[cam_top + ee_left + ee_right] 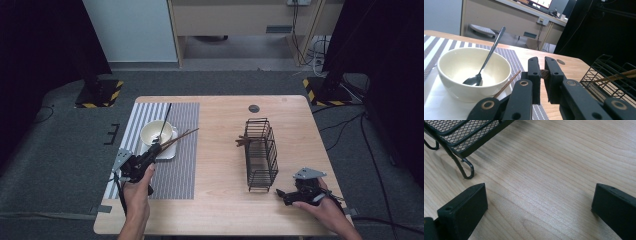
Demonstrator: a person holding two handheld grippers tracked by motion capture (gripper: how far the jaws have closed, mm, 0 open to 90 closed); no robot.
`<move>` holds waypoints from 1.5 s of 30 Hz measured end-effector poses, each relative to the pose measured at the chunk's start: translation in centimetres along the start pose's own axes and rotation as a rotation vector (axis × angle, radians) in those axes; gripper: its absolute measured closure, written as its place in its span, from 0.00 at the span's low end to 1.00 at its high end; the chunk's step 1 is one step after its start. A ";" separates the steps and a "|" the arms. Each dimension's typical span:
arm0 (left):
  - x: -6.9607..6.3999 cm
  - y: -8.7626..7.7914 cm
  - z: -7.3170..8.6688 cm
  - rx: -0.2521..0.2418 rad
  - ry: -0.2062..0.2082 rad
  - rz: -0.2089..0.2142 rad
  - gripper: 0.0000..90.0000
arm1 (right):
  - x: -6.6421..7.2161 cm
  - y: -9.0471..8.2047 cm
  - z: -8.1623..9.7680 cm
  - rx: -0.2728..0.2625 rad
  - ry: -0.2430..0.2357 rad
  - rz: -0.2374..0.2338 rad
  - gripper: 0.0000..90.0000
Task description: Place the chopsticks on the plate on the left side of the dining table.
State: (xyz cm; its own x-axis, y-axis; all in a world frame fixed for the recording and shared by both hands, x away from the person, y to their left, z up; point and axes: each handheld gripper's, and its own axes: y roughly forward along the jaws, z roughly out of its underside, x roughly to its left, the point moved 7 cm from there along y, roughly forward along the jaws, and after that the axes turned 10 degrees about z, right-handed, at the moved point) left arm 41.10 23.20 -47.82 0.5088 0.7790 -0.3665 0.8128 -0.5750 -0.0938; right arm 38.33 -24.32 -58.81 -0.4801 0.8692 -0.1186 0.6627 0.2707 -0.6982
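**High view: left gripper clamped on chopsticks, right gripper idle and open**

High view: I've got the left gripper [159, 148] closed on a pair of brown chopsticks [181, 136], held just beside the cream bowl [157, 132]. The chopsticks stick out up and to the right, over the striped placemat [181, 165]. The bowl sits on a white square plate [166, 152] with a spoon [165, 120] standing in it.

Left gripper view: the gripper [542, 72] has its jaws nearly together, with a brown stick end pinched between them. One chopstick [506, 85] runs past the bowl [471, 72] on its right side; the spoon [485, 61] leans in the bowl, its scoop at the bottom.

The black wire basket [261, 152] stands mid-table, with more chopsticks [244, 141] poking out of its left side.

The right gripper [281, 194] rests low on the table [225, 210], just right of the basket's near end. In the right gripper view its jaws stand wide apart over bare wood, nothing between them; a basket foot [466, 171] is close ahead.
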 end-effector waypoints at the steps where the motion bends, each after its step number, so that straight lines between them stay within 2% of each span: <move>1: 0.1 -0.1 0.0 -0.002 0.000 -0.002 0.92 | 0.0 0.0 0.0 0.000 0.000 0.000 0.00; 10: 1.0 -0.9 0.0 -0.006 0.001 -0.020 0.92 | 0.0 0.0 0.0 0.000 0.000 0.000 0.00; 15: 1.1 -1.1 0.1 -0.004 0.008 -0.020 0.92 | 0.0 0.0 0.0 0.000 -0.001 0.001 0.00; 28: 1.8 -2.1 0.7 0.032 0.041 -0.043 0.92 | 0.0 0.0 0.0 0.000 -0.001 -0.001 0.00; 32: 1.8 -2.2 1.1 0.055 0.049 -0.043 0.92 | 0.0 0.0 0.0 0.001 0.000 -0.002 0.00; 39: 1.3 -2.8 2.0 0.114 0.089 -0.028 0.92 | 0.0 0.0 0.0 0.000 -0.001 -0.001 0.00; 45: 1.3 -3.6 3.5 0.201 0.116 -0.019 0.92 | 0.0 0.0 0.0 0.000 -0.002 -0.001 0.00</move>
State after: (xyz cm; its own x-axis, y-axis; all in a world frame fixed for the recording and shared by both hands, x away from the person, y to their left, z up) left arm 37.83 25.47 -51.21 0.5327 0.8070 -0.2549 0.7556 -0.5892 -0.2862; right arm 38.33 -24.34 -58.81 -0.4818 0.8682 -0.1189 0.6623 0.2719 -0.6982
